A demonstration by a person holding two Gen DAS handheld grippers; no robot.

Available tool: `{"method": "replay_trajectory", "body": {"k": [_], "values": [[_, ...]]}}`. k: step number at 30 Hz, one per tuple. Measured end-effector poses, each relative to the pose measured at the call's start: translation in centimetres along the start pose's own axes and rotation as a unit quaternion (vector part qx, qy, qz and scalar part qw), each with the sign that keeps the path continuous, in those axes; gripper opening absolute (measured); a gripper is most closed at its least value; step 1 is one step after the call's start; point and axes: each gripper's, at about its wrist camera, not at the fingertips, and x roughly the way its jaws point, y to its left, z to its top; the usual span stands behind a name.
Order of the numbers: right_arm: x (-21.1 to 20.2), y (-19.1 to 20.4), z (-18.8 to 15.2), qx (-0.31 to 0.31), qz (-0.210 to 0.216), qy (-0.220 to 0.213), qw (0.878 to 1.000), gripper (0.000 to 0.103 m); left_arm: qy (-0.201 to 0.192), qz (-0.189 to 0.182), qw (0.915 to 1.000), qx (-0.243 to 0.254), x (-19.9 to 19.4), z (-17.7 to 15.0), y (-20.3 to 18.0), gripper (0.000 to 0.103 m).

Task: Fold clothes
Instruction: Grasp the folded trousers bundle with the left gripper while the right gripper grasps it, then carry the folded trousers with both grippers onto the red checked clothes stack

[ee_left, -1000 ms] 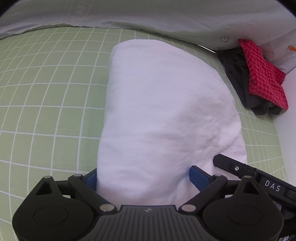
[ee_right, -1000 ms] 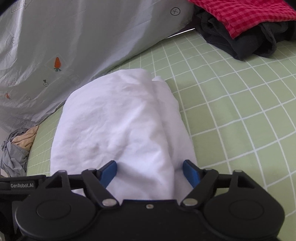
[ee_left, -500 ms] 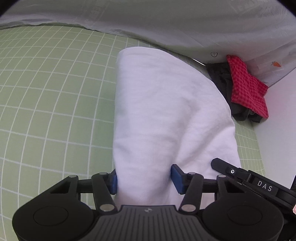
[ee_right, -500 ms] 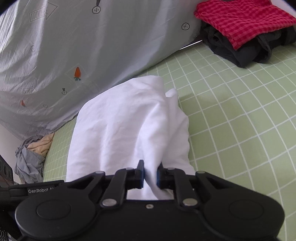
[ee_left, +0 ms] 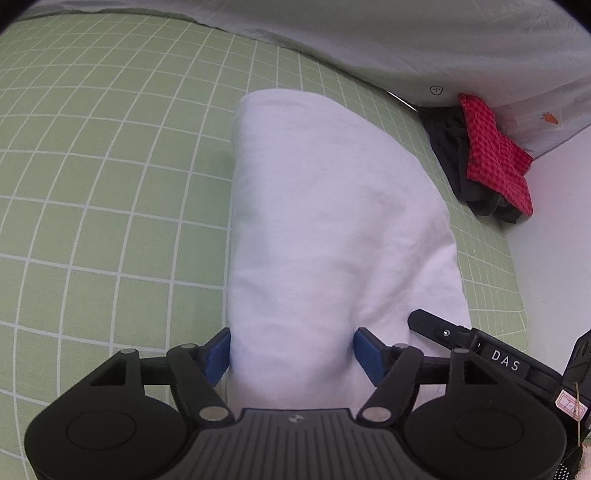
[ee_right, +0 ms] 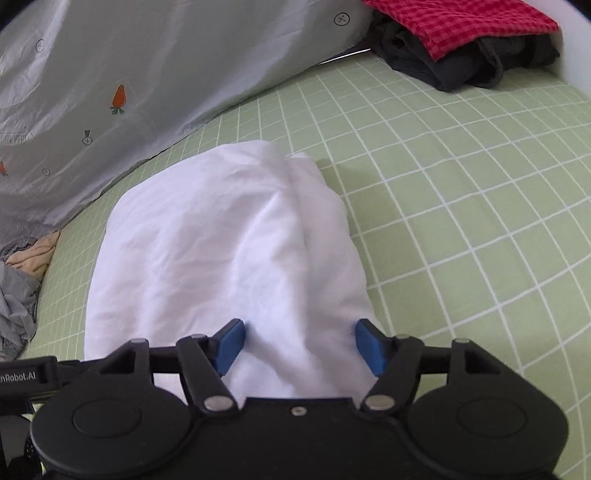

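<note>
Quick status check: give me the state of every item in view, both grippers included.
White garment: folded into a long bundle, lying flat on the green checked sheet.
Left gripper: jaws opening, garment's near end between them.
Right gripper: jaws opening, garment's near end between them.
Red checked cloth: folded, on top of a dark garment.
Grey and beige clothes: crumpled, unfolded.

Right tool [ee_right: 299, 345]: jaws opening, blue pads on either side of a folded white cloth [ee_right: 225, 258] lying on a green checked bed sheet [ee_right: 461, 206]. Grey printed cover [ee_right: 147, 74] behind. Red checked garment [ee_right: 461, 22] on dark clothing [ee_right: 461, 66], far right.
</note>
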Motion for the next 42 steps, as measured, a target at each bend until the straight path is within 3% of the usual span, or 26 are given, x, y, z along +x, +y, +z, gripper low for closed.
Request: {"method": "replay_trajectory", "body": {"k": [6, 11, 19, 21, 22, 24, 25, 27, 30, 33, 42], "values": [[-0.1, 0.9, -0.8, -0.019, -0.032, -0.021, 0.999, 0.079, 0.003, -0.020, 0.9997, -0.016, 0.5, -0.6, 0.4, 0.074], [-1.1, 2.7, -1.1, -0.112, -0.095, -0.048, 0.988, 0.085, -0.002, -0.021, 0.9998, -0.001, 0.4, -0.8, 0.4, 0.075], [1.8, 1.0, 0.7, -0.088, -0.012, -0.019, 0.996, 0.095, -0.001, -0.011, 0.9993, 0.036, 0.9, -0.5, -0.1, 0.079], [2.2, 0.6, 0.9, -0.067, 0.006, -0.012, 0.998, 0.094, 0.002, -0.013, 0.9991, 0.040, 1.0, -0.6, -0.2, 0.078], [2.3, 0.5, 0.9, -0.055, 0.015, -0.012, 0.998, 0.090, -0.001, -0.013, 0.9990, 0.042, 1.0, -0.7, -0.3, 0.075], [1.8, 0.6, 0.5, -0.047, 0.035, -0.017, 0.998, 0.058, -0.007, -0.014, 0.9988, 0.046, 0.7, -0.8, -0.6, 0.068], [1.1, 0.9, 0.1, -0.051, 0.041, -0.024, 0.998, 0.032, -0.010, -0.014, 0.9988, 0.046, 0.6, -0.9, -0.6, 0.065], [-0.3, 1.5, -0.6, -0.059, 0.037, -0.042, 0.997, 0.023, -0.007, -0.022, 0.9990, 0.039, 0.4, -0.8, -0.5, 0.060], [-1.9, 0.6, -1.1, -0.009, 0.051, -0.053, 0.997, 0.020, -0.008, -0.044, 0.9988, 0.019, -0.4, -0.7, -0.2, 0.052], [-3.8, -0.3, -1.4, 0.029, 0.067, -0.069, 0.995, 0.019, -0.020, -0.050, 0.9978, 0.039, -1.5, -1.1, -1.9, 0.049], [-10.9, -5.9, 1.9, 0.070, 0.057, -0.145, 0.985, 0.018, -0.047, -0.102, 0.9899, 0.087, -1.2, 0.4, -12.7, 0.048]]}}
